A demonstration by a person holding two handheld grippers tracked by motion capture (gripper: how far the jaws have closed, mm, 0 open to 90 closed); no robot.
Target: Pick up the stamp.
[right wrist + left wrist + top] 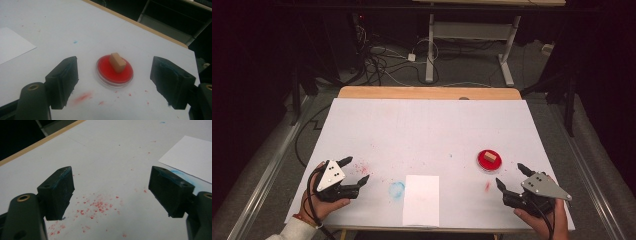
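Wooden block point(117, 62) stands in the red ink dish point(114, 72), right of the white paper point(421, 199). Right gripper point(115, 83), jaws wide, should straddle it squarely; left gripper point(111, 192) waits open, empty.

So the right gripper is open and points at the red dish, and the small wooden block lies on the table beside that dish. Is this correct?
Not quite. The right gripper is open and points at the red dish, but the small wooden block stands inside that dish on the red ink, not on the table beside it. The right gripper view shows this clearly.
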